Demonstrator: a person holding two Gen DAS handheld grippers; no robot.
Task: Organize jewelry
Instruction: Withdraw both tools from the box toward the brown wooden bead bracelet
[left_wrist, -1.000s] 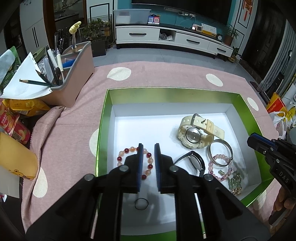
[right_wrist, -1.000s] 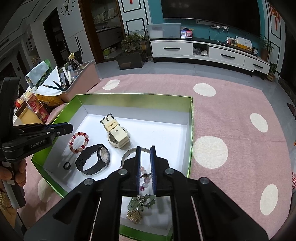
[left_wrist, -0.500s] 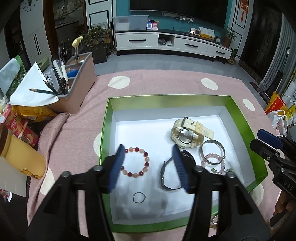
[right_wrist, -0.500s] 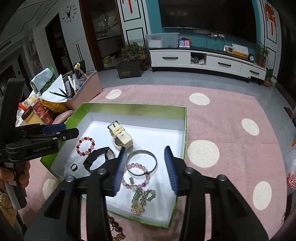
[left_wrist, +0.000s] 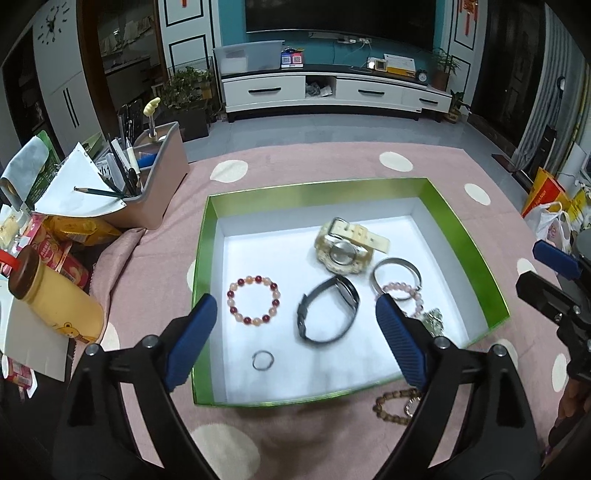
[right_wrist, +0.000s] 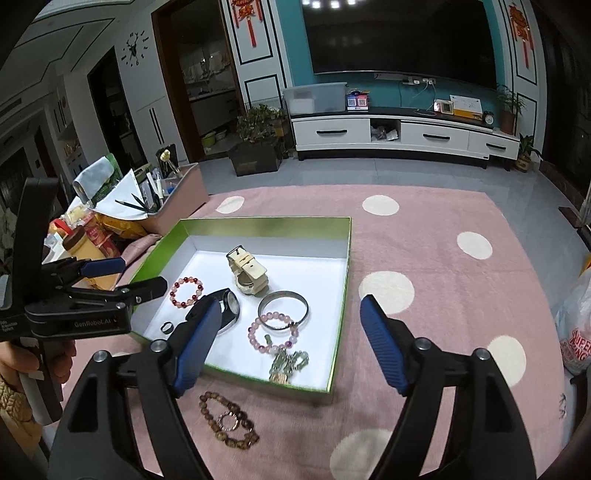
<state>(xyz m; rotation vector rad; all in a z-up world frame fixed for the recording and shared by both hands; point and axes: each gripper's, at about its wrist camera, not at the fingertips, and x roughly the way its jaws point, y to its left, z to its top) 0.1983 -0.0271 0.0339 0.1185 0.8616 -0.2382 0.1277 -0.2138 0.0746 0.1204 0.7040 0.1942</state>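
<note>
**A:** From the left wrist we see the green box already well stocked: beaded bracelet, black watch, cream watch, silver bangle, pink bracelet and a small ring, all on its white floor. Our left gripper has just been opening and now stands wide with nothing held; the ring and beaded bracelet lie between its pads, lower down in the box.

**B:** So what's left for us?

**A:** The brown bead bracelet lies outside on the pink cloth, just beside the box's near wall (partly hidden by our right-hand finger).

**B:** And the right wrist view?

**A:** Our right gripper has also just been spreading, empty. The brown bead bracelet sits below the near wall, near its left pad, with what may be a gold ring on it. We'd judge that the last piece to go in.
</note>
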